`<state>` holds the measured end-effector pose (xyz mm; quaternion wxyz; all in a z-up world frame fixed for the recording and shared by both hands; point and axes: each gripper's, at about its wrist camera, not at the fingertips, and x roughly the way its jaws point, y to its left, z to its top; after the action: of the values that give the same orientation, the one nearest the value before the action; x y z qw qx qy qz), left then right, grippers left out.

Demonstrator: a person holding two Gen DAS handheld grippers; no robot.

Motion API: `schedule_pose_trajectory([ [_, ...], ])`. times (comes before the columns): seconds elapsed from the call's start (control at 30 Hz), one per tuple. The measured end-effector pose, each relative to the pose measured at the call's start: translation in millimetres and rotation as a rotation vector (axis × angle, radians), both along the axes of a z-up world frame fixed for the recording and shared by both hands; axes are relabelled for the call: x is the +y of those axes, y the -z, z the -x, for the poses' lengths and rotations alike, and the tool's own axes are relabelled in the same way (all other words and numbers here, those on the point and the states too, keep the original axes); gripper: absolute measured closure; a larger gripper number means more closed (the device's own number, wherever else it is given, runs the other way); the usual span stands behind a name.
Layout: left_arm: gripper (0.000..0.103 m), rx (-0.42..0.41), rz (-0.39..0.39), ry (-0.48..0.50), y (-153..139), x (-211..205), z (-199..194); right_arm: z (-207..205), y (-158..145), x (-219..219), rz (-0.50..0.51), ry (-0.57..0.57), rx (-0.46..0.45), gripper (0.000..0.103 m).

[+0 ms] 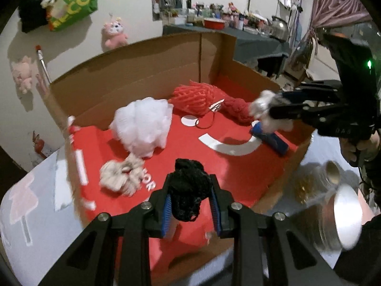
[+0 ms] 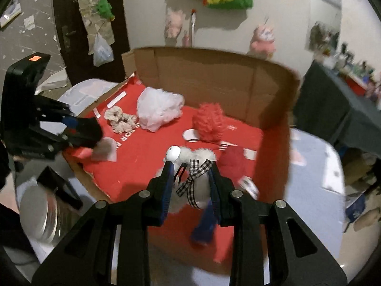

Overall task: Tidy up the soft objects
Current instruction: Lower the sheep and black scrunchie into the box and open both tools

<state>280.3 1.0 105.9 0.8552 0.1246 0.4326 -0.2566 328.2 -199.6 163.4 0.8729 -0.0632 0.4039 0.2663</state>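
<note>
Black knit bundle [image 1: 188, 186] sits clamped in left gripper [image 1: 190, 205] jaws, held over the near edge of the red-lined cardboard box [image 1: 147, 62]. Right gripper [image 2: 190, 186] jaws grip a white plush toy [image 2: 200, 166] with a checked ribbon [image 2: 195, 178], above the box's other side. Both likely need lowering onto bare red floor before release, well apart from each other. Already inside: white mesh pouf [image 1: 142, 124], cream scrunchies [image 1: 121, 176], red yarn pompom [image 1: 193, 97], red knit piece [image 1: 238, 109], blue roll [image 1: 269, 138]. Metal tins [image 1: 343, 217] on the desk [image 1: 35, 190] flank the box; the tall back flap limits reach.
</note>
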Motion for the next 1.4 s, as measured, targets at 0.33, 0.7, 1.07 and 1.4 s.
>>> schedule_pose_trajectory([
  [0.33,0.074,0.092,-0.067,0.0,28.1,-31.8,-50.4,-68.0,32.1,33.3,-0.024,-0.004,0.223,0.075],
  [0.7,0.07,0.139,-0.08,-0.049,46.5,-31.7,-72.1,-92.4,62.6,46.7,0.027,0.025,0.314,0.075],
  [1.07,0.069,0.136,-0.078,-0.05,49.8,-31.2,-76.5,-100.7,67.7,46.2,0.027,0.036,0.344,0.074],
  [1.4,0.063,0.136,-0.082,-0.059,51.4,-32.4,-78.9,-105.1,71.7,49.9,0.032,0.051,0.35,0.071],
])
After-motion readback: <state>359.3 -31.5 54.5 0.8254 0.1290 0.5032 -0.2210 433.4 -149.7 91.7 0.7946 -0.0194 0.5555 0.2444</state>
